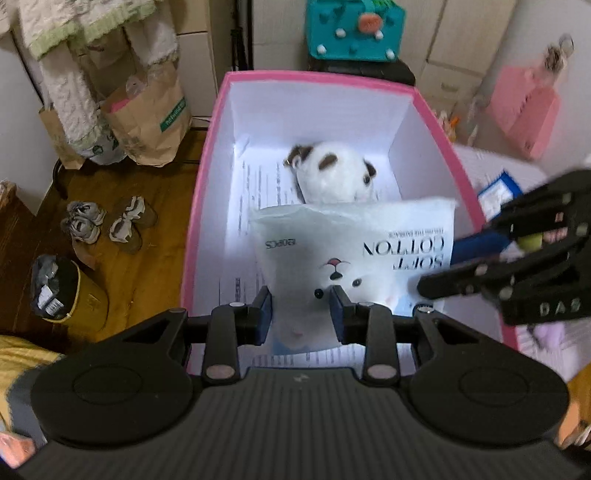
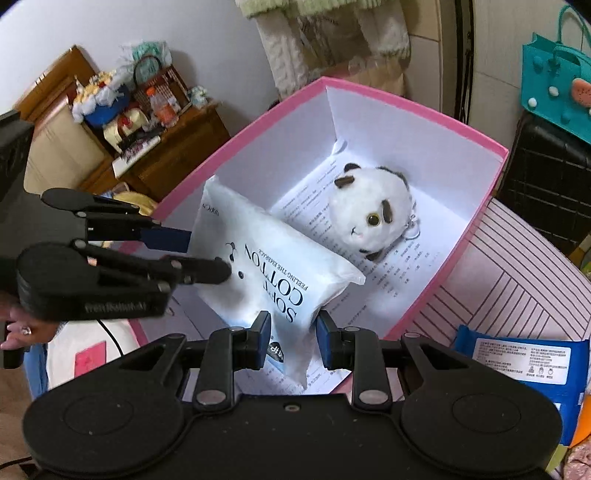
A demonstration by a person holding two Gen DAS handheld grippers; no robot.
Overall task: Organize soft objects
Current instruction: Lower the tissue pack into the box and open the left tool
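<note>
A white "SOFT COTTON" pack [image 1: 351,254] [image 2: 273,269] hangs inside the open pink box [image 1: 207,170] [image 2: 480,218], above its printed-paper floor. My left gripper [image 1: 301,314] has its fingers on both sides of the pack's near end; it also shows in the right wrist view [image 2: 207,254] at the pack's left edge. My right gripper [image 2: 290,339] has its fingers on both sides of the pack's lower corner; it also shows in the left wrist view [image 1: 439,266] at the pack's right edge. A white plush toy [image 1: 332,173] [image 2: 373,212] with brown patches lies at the box's far end.
A blue packet [image 2: 524,365] [image 1: 498,192] lies on the striped surface right of the box. A teal bag [image 1: 354,29] [image 2: 557,77] stands behind it. Paper bags [image 1: 144,118], shoes [image 1: 107,221] and a yellow bin [image 1: 66,288] are on the wooden floor to the left.
</note>
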